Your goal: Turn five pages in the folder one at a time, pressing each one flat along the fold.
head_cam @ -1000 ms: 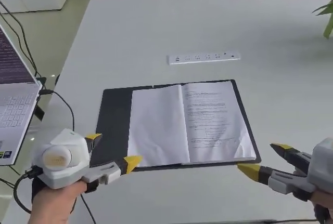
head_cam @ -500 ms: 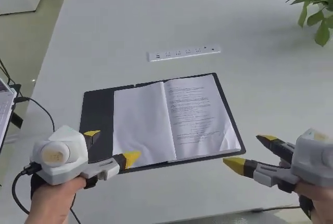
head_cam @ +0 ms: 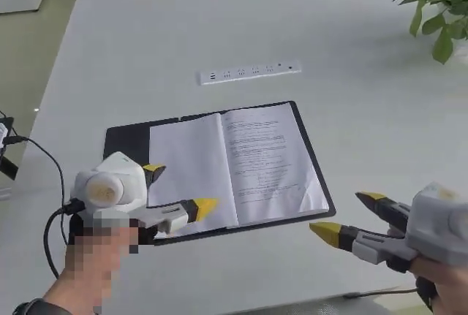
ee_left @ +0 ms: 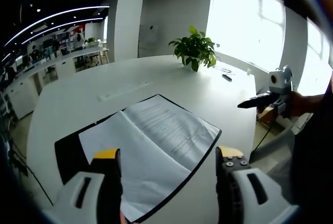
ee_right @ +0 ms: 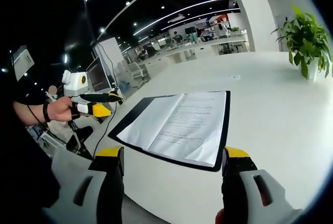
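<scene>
While lying open on a white surface [head_cam: 365, 74], the black rectangular folder [head_cam: 126, 143] is sitting near the middle of the head view, with its spine running away from the person. Its left-hand white page [head_cam: 186, 161] is looking blank, and its right-hand white page [head_cam: 267, 158] is carrying lines of small printed text. Both pages are lying nearly flat, meeting in a shallow fold at the centre.

Held in a hand at the lower left, the left gripper [head_cam: 179, 187], white with yellow-tipped jaws, is hovering over the folder's near left corner. Its jaws are standing wide apart and gripping nothing; one tip is showing over the lower edge of the blank page, though whether it is touching the paper cannot be told. Seen from the left gripper view, the folder is spreading out ahead between the two jaws.

At the lower right, the right gripper [head_cam: 345, 213], of the same white and yellow build, is hanging above the bare surface just off the folder's near right corner, apart from it. Its jaws are also gaping wide and holding nothing.

Beyond the folder, a long white power strip [head_cam: 248, 72] is lying on the surface, and a green leafy plant [head_cam: 439, 1] is standing at the far right edge.
</scene>
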Demonstrator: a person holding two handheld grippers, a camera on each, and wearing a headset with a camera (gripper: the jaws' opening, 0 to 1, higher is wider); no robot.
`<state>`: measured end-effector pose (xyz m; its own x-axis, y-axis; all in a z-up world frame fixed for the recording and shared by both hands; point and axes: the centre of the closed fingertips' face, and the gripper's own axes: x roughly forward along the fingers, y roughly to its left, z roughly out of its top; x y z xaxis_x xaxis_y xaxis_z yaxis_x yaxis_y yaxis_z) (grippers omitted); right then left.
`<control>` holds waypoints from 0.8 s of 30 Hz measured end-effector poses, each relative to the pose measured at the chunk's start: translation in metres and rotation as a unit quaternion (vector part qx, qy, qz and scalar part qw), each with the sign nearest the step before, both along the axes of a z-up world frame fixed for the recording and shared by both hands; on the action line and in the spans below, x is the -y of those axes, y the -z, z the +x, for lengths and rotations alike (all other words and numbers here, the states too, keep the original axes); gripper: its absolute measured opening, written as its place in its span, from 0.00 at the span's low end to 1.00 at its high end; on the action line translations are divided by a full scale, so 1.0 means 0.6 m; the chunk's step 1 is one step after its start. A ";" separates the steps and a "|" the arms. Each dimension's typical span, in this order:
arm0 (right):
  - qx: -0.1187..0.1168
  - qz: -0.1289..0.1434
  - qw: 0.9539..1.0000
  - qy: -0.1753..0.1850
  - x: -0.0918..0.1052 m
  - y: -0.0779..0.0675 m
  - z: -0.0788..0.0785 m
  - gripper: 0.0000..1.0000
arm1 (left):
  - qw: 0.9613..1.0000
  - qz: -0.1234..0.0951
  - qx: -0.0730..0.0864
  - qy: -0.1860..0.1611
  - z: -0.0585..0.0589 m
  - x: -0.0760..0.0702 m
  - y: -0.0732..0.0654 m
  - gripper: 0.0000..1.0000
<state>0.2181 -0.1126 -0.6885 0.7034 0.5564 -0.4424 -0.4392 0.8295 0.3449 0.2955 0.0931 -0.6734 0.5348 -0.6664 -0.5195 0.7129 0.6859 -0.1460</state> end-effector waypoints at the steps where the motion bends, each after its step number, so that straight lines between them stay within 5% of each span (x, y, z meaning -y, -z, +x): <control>1: 0.001 0.002 1.000 0.003 0.002 -0.002 0.001 0.76 | 1.000 0.000 0.000 0.003 0.002 0.007 0.001 0.74; 13: -0.001 0.009 1.000 0.021 0.014 -0.010 0.003 0.76 | 0.997 0.013 0.002 0.079 0.018 0.109 0.019 0.74; 24: -0.007 0.003 1.000 0.022 0.019 -0.006 0.004 0.76 | 0.990 0.031 0.003 0.139 0.034 0.206 0.053 0.74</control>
